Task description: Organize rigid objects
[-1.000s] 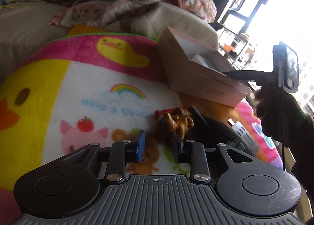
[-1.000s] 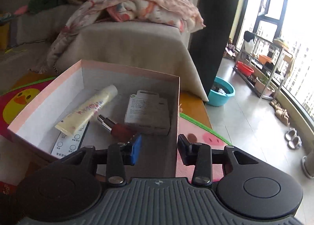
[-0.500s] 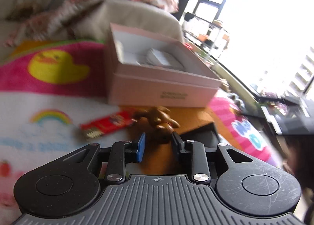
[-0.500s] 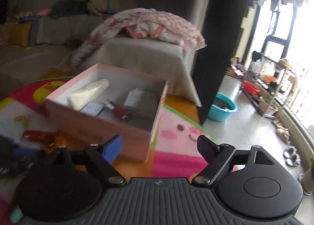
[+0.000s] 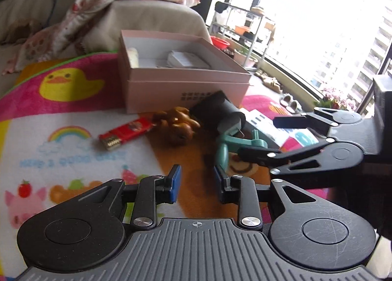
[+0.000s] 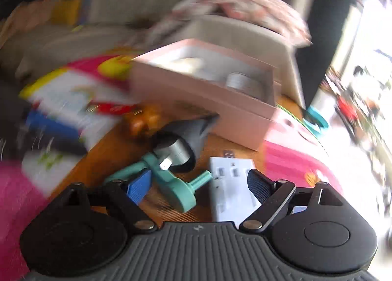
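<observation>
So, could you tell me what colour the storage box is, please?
Pale pink box, white inside; clearest in the left wrist view.

No readable text anywhere.

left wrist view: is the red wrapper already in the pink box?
No, the red wrapper lies on the play mat in front of the pink box, not inside it.

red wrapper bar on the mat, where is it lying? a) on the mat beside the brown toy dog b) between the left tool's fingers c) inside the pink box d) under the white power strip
a: the red wrapper bar lies on the mat beside the brown toy dog, outside the pink box.
</observation>
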Tool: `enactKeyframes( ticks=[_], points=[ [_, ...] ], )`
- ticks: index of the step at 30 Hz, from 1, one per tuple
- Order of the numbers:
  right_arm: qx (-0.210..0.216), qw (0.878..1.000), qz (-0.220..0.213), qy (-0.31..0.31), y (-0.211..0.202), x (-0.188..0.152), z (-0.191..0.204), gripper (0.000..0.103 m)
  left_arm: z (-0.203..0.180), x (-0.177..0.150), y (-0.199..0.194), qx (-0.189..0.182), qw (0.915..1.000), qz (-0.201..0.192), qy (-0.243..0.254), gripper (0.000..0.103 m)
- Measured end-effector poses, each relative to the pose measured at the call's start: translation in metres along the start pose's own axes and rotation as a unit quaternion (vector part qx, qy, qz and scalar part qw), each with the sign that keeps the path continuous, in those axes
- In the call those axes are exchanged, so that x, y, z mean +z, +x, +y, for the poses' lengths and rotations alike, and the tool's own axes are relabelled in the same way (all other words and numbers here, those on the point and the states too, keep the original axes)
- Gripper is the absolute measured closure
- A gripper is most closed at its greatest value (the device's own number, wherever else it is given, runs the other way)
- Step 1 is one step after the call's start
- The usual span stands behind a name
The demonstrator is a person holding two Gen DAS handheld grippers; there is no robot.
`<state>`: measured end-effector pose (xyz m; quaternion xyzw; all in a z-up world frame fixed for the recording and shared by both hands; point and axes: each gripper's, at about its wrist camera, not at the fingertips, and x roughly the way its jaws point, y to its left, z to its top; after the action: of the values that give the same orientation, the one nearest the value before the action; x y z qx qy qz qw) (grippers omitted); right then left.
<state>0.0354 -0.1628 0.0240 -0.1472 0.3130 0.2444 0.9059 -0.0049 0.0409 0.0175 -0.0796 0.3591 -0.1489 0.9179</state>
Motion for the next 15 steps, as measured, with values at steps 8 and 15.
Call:
enactKeyframes(
  ticks=[8,15],
  points=[
    [0.014,1.000,0.024,0.006,-0.020,-0.031,-0.011,0.016,-0.030,0.014,0.033,-0.023,0.9992,-0.009,0.031,0.071],
    [0.012,0.997,-0.031,0.063,-0.044,-0.025,-0.026,0.028,-0.030,0.021,0.043,-0.002,0.9991,-0.004,0.043,0.071]
  ],
)
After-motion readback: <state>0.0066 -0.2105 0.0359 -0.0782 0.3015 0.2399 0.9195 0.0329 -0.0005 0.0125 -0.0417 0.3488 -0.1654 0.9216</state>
